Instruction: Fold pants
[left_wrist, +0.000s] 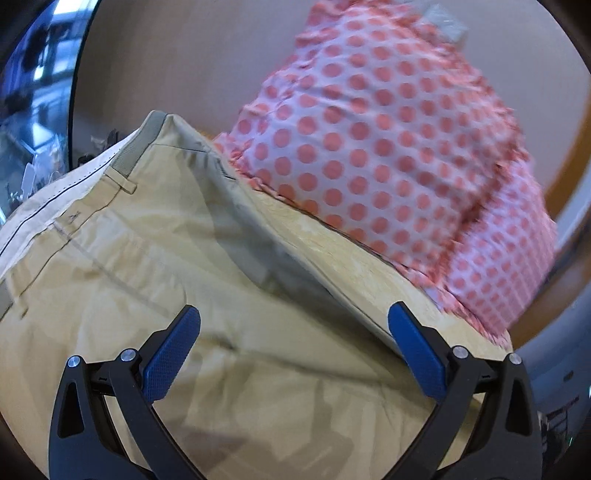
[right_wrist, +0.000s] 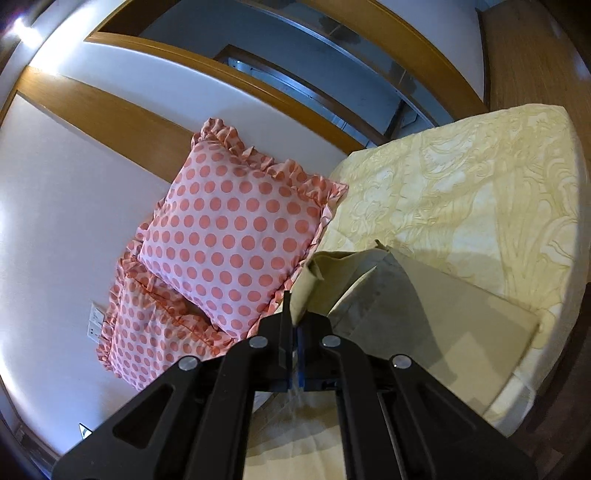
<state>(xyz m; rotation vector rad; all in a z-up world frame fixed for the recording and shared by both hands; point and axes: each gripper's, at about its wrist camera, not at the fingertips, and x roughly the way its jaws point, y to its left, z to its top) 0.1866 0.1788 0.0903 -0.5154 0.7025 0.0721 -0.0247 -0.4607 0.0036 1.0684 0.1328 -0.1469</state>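
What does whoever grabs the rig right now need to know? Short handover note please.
Left claw: open, empty, poised over the khaki pants near the waistband end.
Right claw: shut on a fold of the pants fabric, which is raised off the bed.
Pants lie on the yellow patterned bedspread, beside two polka-dot pillows.
Done: one edge of the pants is pinched and lifted by the right claw; a fold appears under way.
Left: carry that edge across and lay it flat, likely with the left claw steadying the waistband side, then smooth it. How many folds remain cannot be told from here.
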